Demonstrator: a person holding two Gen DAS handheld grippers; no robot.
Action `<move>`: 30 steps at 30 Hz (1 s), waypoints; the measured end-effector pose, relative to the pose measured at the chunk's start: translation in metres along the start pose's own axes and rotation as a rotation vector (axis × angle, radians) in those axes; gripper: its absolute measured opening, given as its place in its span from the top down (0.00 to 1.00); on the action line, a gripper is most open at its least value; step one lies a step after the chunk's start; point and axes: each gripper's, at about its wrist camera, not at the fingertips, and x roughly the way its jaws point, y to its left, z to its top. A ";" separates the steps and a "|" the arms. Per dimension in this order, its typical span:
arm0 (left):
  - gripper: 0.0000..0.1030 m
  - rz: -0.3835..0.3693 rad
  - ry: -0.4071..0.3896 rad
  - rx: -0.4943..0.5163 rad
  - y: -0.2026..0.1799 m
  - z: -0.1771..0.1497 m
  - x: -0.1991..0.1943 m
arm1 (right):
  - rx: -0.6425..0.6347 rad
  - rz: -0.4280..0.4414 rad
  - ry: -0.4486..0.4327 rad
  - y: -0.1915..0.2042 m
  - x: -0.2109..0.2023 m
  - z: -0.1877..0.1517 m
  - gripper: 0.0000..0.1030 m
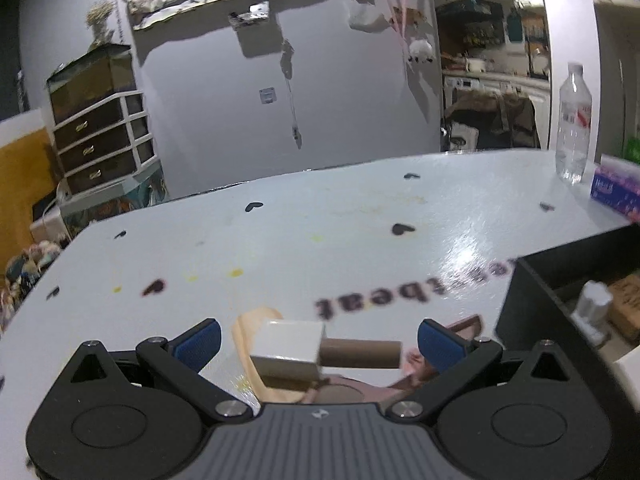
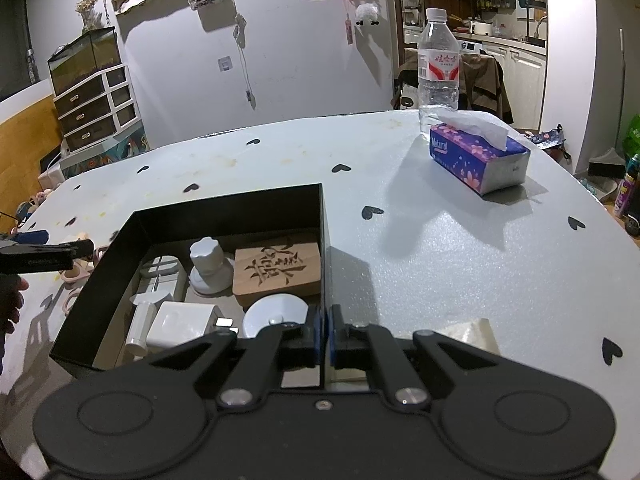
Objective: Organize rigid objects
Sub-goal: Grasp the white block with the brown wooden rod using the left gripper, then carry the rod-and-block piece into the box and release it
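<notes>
My left gripper (image 1: 319, 342) is spread wide around a white block (image 1: 289, 346) on the table (image 1: 280, 248); my right gripper (image 2: 323, 334) pinches the black box's (image 2: 224, 208) wall

Pale grey wall (image 2: 304, 76) is taking up most of the back, with cables and little trinkets hanging off it. A white drawer unit (image 2: 98, 106) is sitting on the left with a glass tank (image 2: 86, 60) resting on top. Off to the right a doorway is opening onto a lit kitchen (image 2: 504, 20), and a jacket is draping over a chair (image 2: 486, 84) there
</notes>
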 end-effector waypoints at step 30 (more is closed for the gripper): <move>0.17 -0.227 -0.014 -0.177 -0.005 0.021 -0.058 | 0.001 -0.003 0.003 0.001 0.001 0.001 0.96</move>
